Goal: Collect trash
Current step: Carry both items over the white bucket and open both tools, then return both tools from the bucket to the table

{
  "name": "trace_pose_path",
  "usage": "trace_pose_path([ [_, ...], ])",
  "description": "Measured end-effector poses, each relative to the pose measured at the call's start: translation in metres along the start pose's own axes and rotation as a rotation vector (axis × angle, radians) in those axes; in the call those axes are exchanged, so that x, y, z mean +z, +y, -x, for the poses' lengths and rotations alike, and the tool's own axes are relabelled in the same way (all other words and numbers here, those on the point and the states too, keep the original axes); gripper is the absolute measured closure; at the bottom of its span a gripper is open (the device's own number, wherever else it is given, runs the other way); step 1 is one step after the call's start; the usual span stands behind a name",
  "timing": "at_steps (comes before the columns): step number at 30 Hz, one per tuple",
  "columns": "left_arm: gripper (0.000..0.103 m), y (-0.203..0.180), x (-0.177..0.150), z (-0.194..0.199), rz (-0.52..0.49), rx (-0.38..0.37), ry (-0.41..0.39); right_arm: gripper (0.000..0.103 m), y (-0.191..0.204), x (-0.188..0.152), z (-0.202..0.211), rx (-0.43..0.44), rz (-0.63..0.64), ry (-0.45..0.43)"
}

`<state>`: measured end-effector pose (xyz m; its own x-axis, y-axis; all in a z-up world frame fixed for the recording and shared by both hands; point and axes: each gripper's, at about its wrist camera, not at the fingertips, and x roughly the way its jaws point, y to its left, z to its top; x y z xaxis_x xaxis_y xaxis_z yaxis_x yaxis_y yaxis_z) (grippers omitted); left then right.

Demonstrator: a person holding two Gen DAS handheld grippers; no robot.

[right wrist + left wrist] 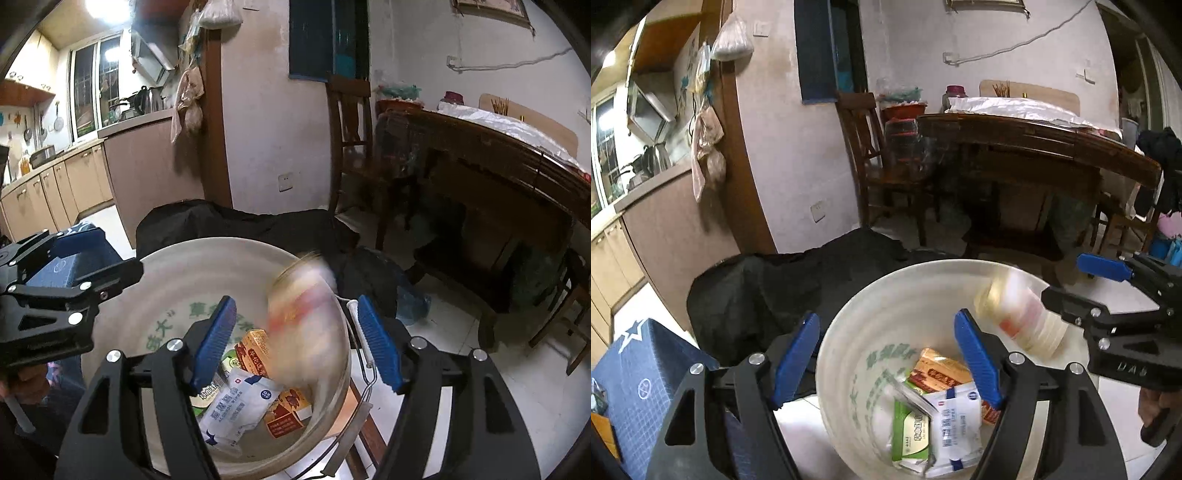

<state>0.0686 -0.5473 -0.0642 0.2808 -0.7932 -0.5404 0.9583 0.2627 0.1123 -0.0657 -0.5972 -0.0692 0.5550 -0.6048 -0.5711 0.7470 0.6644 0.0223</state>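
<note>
**A:** Bucket (849,332) of white plastic, seen from above by both wrist cameras, stood on the tiled floor beside a black bag (783,280). How far had the collecting gone?

**B:** Several pieces of trash already lay at the bottom: a white wipes packet (240,402), a green pack (910,432) and an orange-red carton (255,347). A clear plastic cup (1019,314), blurred by motion, was inside the rim and appeared to be dropping in. I judged the task to be well advanced; whether more litter waited elsewhere in the room could not be told.

**A:** And the two tools?

**B:** The left gripper (886,354) had its blue pads apart, with nothing clamped; one pad hung outside the bucket wall, the other over the inside. The right gripper (299,343) also stood with its jaws apart above the bucket. The cup showed between its pads in the right wrist view, but they did not seem to press on it.

**A:** Any legible writing?

**B:** The wipes packet read "ALCOHOL WIPES" under Chinese characters. Green Chinese characters ran round the bucket's inner wall. The carton's print was too small to read. The right gripper's body carried raised letters, apparently "DAS".
</note>
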Motion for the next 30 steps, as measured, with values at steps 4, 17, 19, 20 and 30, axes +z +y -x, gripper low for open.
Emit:
trace_pose_path([
  [4, 0.027, 0.003, -0.004, 0.004, 0.004, 0.018, 0.0, 0.037, 0.001, 0.0, 0.001, 0.006, 0.004, -0.001],
  [17, 0.027, 0.074, -0.07, 0.099, 0.121, 0.142, -0.017, 0.042, 0.076, 0.004, 0.037, 0.184, 0.097, -0.058],
  [19, 0.027, 0.098, -0.092, 0.126, 0.155, 0.198, -0.012, 0.042, 0.107, 0.003, 0.041, 0.251, 0.137, -0.063],
  [20, 0.027, 0.11, -0.103, 0.138, 0.176, 0.226, -0.005, 0.042, 0.118, 0.003, 0.041, 0.274, 0.152, -0.063],
  [30, 0.027, 0.232, -0.221, 0.262, 0.453, 0.559, 0.074, 0.043, 0.274, -0.019, 0.032, 0.542, 0.354, 0.023],
])
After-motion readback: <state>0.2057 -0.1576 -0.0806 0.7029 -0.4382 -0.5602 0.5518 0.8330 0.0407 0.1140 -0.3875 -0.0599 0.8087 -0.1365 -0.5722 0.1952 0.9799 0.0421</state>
